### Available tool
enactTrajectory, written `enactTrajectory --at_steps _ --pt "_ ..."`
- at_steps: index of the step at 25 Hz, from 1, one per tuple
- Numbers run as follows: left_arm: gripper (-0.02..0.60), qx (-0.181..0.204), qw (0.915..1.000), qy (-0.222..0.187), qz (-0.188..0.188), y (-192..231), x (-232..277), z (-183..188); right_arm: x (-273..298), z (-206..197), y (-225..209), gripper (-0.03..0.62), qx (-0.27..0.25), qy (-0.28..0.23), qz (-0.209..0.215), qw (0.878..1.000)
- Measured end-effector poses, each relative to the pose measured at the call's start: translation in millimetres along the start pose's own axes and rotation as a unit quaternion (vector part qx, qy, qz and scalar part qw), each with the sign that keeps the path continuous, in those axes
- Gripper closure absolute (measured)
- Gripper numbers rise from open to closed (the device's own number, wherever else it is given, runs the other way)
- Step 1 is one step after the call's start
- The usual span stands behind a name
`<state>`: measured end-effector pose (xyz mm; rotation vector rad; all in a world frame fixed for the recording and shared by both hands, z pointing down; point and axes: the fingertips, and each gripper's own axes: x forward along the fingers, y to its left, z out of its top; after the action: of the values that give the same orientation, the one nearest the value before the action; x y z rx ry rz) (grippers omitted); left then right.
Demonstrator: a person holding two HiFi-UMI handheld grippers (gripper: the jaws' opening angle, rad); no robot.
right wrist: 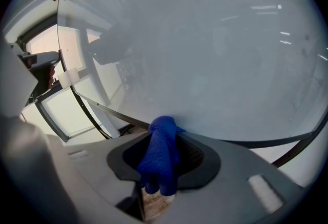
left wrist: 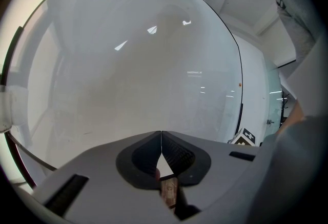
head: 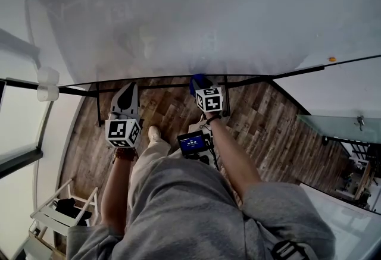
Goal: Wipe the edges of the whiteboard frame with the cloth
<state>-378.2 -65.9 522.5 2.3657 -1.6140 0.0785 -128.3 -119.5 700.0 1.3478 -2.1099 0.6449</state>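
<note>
Both forearms reach forward from grey sleeves, over a wooden floor (head: 268, 128), toward the whiteboard (head: 208, 9) that fills the upper head view. The right arm stretches farther and brings the right claw (head: 201, 83) up to the dark lower frame (head: 250, 81) of the board. The left arm is held shorter and a little lower, with a band at the wrist. The left claw (head: 131, 86) points at the same lower edge, well to the left of the right one; whether its tip touches the frame cannot be told. In the left gripper view the left claw (left wrist: 161, 138) has its jaws pressed together at the tips with nothing between them, facing the pale board surface (left wrist: 128, 64). In the right gripper view the right claw (right wrist: 164, 136) is clamped on the blue cloth (right wrist: 163, 154), which bunches up past the jaw tips and meets the board (right wrist: 205, 38) right at its frame (right wrist: 253, 143). Each claw's cube bears black-and-white square markers. A small screen (head: 193, 143) at the person's waist glows blue, its writing too small to read.
</note>
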Motion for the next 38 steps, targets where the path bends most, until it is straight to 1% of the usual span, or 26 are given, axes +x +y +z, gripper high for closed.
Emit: enactTrajectory --at_steps 8,13,16,19,22,24,26,29,33,38 --pt "0.571 -0.007 0.9998 -0.009 0.014 18 -12 3 8 6 31 0.461 -0.008 0.001 0.018 1.000" --pt "0.571 -0.009 0.9996 -0.009 0.024 30 -24 3 11 9 45 0.461 0.002 0.000 0.023 1.000" --pt "0.571 -0.005 0.9996 0.000 0.027 32 -31 3 12 9 47 0.461 0.018 0.001 0.021 1.000" --pt "0.571 0.010 0.9994 0.012 0.029 29 -35 4 13 11 47 0.461 0.039 -0.001 0.020 0.999" --pt "0.571 0.028 0.9985 0.025 0.041 28 -37 4 14 13 47 0.460 0.059 -0.002 0.021 0.998" --pt "0.571 0.023 0.9979 0.027 0.054 30 -41 2 16 13 50 0.459 0.073 0.003 0.022 0.997" --pt "0.571 0.021 0.9978 0.020 0.059 37 -47 -1 21 9 57 0.459 0.075 0.003 0.014 0.997" --pt "0.571 0.020 0.9988 0.010 0.044 49 -47 -4 25 9 66 0.459 0.086 -0.006 -0.003 0.996" --pt "0.571 0.010 0.9996 0.023 0.013 65 -44 -10 30 12 74 0.457 0.080 0.000 -0.023 0.996" --pt "0.571 0.004 0.9991 0.038 -0.021 95 -50 -13 29 12 78 0.456 0.097 0.002 -0.062 0.993"
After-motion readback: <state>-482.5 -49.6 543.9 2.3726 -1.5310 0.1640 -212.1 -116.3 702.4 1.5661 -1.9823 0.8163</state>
